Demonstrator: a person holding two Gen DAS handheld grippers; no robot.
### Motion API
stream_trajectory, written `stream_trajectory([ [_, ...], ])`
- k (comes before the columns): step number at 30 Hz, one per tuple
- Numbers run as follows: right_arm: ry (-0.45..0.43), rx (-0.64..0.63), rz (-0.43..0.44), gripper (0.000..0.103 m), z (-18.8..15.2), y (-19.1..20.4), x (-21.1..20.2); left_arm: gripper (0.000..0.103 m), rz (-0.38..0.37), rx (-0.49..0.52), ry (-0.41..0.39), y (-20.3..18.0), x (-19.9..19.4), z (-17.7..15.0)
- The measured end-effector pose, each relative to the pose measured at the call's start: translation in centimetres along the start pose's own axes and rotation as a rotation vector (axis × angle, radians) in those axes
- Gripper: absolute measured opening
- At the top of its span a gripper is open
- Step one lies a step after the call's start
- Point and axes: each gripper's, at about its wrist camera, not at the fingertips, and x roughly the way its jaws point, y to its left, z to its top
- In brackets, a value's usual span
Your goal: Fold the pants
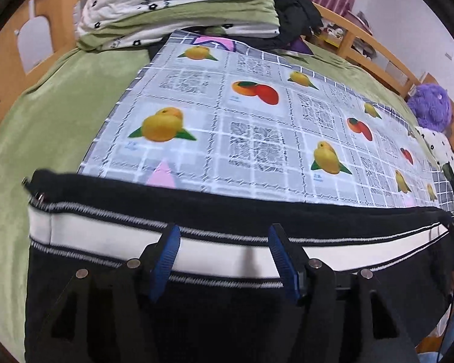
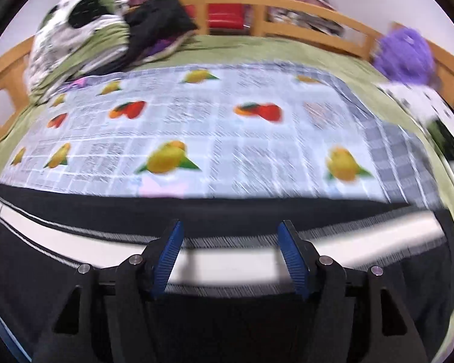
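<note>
Left wrist view first: the left claw (image 1: 224, 254) hangs over the pants (image 1: 172, 317), jaws standing apart with the white side stripe (image 1: 136, 230) running across between the blue pads (image 1: 166, 260). Nothing pinched, as far as I can see. The pants lie along the near edge of the fruit-print mat (image 1: 257, 127) on the green bed sheet (image 1: 45, 127), one long edge out toward the mat, which looks like a fold line laid flat for squaring up. A stack of bedding (image 1: 181, 9) sits at the far end, well clear.

Over to the right wrist view, blurred: the right claw (image 2: 230, 257) is likewise spread, empty, above the same stripe (image 2: 227, 261) further along the pants (image 2: 227, 326). Two claws spaced along one edge, probably to lift it evenly.
</note>
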Motion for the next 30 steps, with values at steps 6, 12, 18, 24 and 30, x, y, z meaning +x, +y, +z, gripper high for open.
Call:
stream_trajectory([
  [6, 0.088, -0.17, 0.188, 0.066, 2.0, 2.5, 4.5, 0.058, 0.005, 0.014, 0.023, 1.0, -0.3, 0.2],
  [12, 0.163, -0.39, 0.177, 0.049, 0.2, 4.7, 5.5, 0.059, 0.052, 0.006, 0.034, 3.4, -0.4, -0.8],
  [18, 0.085, -0.281, 0.17, 0.007, 1.3, 2.7, 3.2, 0.058, 0.025, -0.056, 0.038, 5.2, -0.1, -0.5],
  [24, 0.049, -0.254, 0.144, 0.006, 1.1, 2.9, 3.0, 0.059, 0.156, -0.02, 0.005, 7.1, -0.5, 0.8],
  [30, 0.016, -0.203, 0.134, 0.006, 0.7, 2.8, 2.6, 0.059, 0.249, -0.04, -0.07, 10.2, -0.3, 1.5],
])
